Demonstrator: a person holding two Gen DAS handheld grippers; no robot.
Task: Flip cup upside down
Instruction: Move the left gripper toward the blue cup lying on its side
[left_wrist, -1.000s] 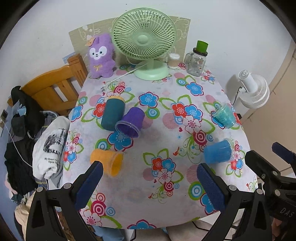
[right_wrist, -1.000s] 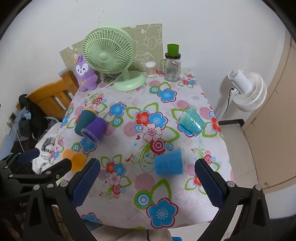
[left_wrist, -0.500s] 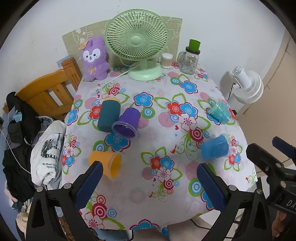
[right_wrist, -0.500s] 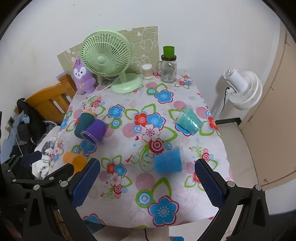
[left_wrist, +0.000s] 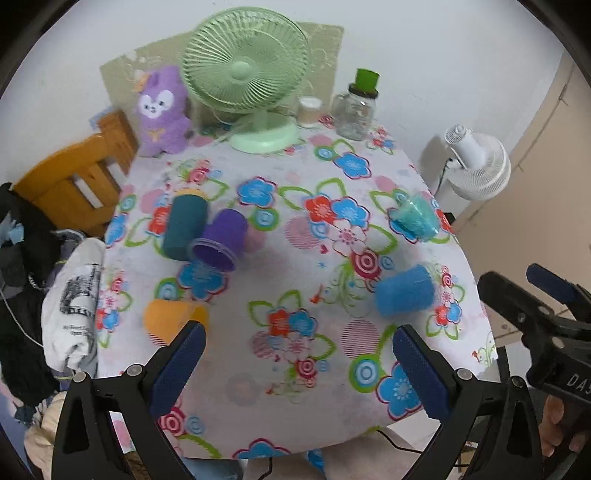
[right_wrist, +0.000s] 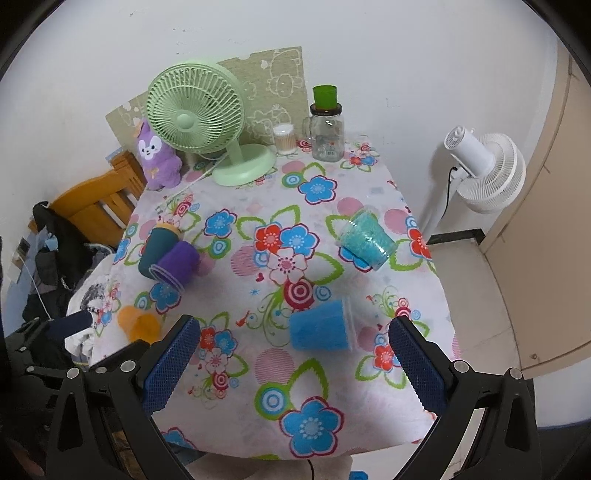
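Five cups lie on their sides on the floral table (right_wrist: 325, 424). Blue cup (right_wrist: 320, 329) sits nr the front-right corner, mouth toward the right edge; also seen in the left view (left_wrist: 404, 295). Aqua cup (right_wrist: 366, 239) lies at the right edge, farther back, mouth toward the front-right. Purple cup (left_wrist: 221, 242) and teal cup (left_wrist: 183, 226) touch each other nr the left edge, mid-depth, purple mouth facing front. Orange cup (left_wrist: 173, 320) lies at the front-left, by the left edge, partly behind the left gripper's finger tip. Left gripper (left_wrist: 295, 365) hangs above the front edge, jaws spread wide, nothing btwn the blue pads. Right gripper (right_wrist: 293, 365) likewise hangs over the front edge, jaws wide apart and holding nothing; blue cup lies just beyond its pads, closer to the right one. Right gripper's body also shows at the right side of the left view, w/ part of a hand (left_wrist: 554, 428) below it. Along the back edge: green fan (right_wrist: 207, 122) nr centre, plush (right_wrist: 157, 155) at the back-left corner, jar (right_wrist: 327, 129) w/ green top toward the back-right, small tub (right_wrist: 284, 138) btwn fan and jar. Off the table: chair (right_wrist: 99, 206) and clothes (left_wrist: 72, 295) to the left, white fan (right_wrist: 484, 166) to the right.
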